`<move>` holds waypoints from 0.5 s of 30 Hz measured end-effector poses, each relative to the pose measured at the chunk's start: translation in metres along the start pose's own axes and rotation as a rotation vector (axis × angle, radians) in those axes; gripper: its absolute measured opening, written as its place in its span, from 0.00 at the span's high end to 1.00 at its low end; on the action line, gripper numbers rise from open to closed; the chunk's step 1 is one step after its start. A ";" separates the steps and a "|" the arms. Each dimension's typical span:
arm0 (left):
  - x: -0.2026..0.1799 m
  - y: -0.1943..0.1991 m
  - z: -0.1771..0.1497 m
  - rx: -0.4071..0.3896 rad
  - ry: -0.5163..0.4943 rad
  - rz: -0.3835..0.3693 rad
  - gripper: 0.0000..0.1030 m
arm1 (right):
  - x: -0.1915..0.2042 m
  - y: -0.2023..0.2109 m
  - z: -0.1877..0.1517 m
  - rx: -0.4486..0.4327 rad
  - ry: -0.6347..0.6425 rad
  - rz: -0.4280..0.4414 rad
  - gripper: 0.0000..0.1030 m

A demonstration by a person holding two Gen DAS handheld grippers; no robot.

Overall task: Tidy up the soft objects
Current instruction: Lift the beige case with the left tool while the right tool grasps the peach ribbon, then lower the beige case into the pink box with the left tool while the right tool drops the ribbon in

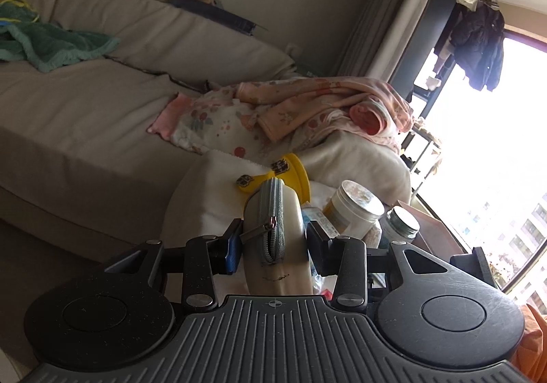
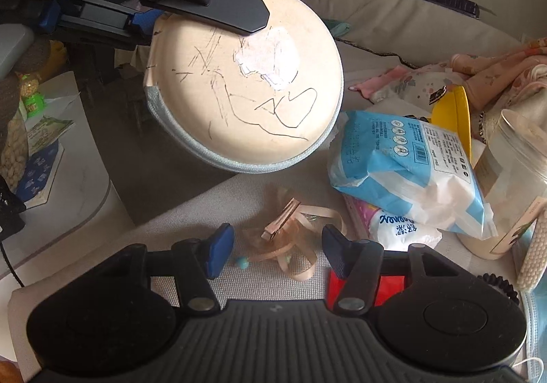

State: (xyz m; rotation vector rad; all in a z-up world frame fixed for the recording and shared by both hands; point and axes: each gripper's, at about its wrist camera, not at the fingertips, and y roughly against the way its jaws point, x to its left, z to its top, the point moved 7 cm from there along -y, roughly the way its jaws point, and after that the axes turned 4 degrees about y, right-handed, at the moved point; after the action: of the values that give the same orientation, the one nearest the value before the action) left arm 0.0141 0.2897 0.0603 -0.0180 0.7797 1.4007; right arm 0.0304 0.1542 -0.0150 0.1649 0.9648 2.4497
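The left gripper (image 1: 273,242) is clamped on a round beige zip case (image 1: 273,229), its pads pressing on the two flat faces. In the left wrist view the case stands on edge between the fingers, its grey zipper band running up and away from the camera, with the zipper pull (image 1: 256,232) hanging toward the left pad. In the right wrist view the same case (image 2: 246,75) is held in the air above the sofa (image 2: 239,188), its broad scribbled face turned toward the camera and the zipper band around its lower rim; the left gripper reaches in from the upper left and grips it at its upper left edge.

The right gripper (image 2: 278,248) hangs over the sofa seat with its jaws partly open and nothing between the pads. Below the gap lies a peach ribbon (image 2: 294,246) with a wooden clothespin (image 2: 278,222) on it, and a small turquoise bead (image 2: 241,261) just beside the left finger. To the right lie a blue and white tissue pack (image 2: 403,171), a yellow cup (image 2: 454,116) and a clear jar (image 2: 509,174). A floral blanket (image 1: 301,113) is heaped farther along the sofa.
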 end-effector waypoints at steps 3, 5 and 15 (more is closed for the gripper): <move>0.000 0.001 -0.004 0.010 0.011 -0.006 0.57 | -0.008 0.021 -0.002 -0.012 -0.026 0.029 0.86; -0.005 0.003 -0.008 0.018 0.008 -0.018 0.57 | -0.016 0.047 -0.005 -0.031 -0.031 0.047 0.92; -0.115 -0.028 -0.070 0.275 -0.063 -0.269 0.57 | -0.053 0.221 -0.094 -0.094 -0.097 -0.172 0.93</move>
State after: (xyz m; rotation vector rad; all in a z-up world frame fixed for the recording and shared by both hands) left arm 0.0089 0.1529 0.0526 0.1292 0.8776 1.0276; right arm -0.0404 -0.0674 0.0663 0.1601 0.7866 2.3012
